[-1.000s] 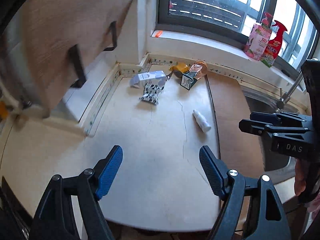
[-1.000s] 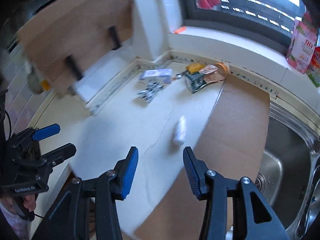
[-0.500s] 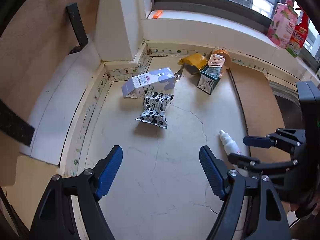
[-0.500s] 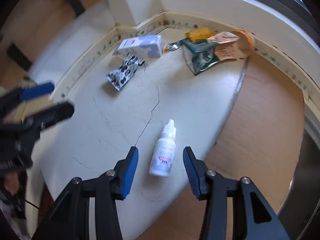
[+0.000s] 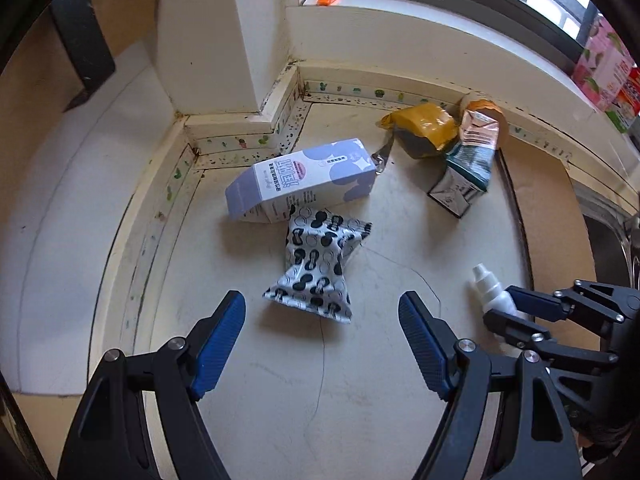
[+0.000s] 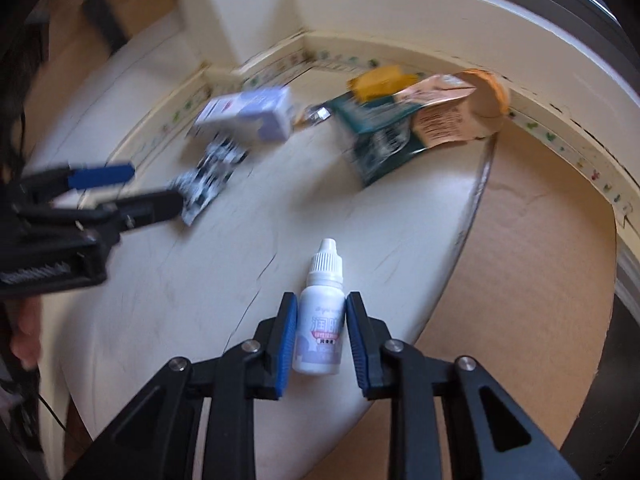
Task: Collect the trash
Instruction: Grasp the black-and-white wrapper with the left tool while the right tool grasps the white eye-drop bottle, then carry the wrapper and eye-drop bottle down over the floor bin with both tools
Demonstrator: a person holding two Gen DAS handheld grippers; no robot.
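Right gripper (image 6: 321, 334) jaws just closed — left gripper (image 5: 322, 346) jaws spread wide.

On the counter (image 5: 248, 400) we see a carton (image 5: 304, 184) lying near the back corner, a wrapper (image 5: 316, 268) touching its front. To their right a box (image 5: 464, 180) lies among pouches by the back wall. The bottle (image 6: 322, 316) lies nearer us, beside the cardboard (image 6: 520, 280).

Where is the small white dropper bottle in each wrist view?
Left wrist: dropper bottle at right edge, pinched in the right claw.
Right wrist: dropper bottle at bottom centre, between that claw's pads.
Shared landmark: black-and-white spotted wrapper.
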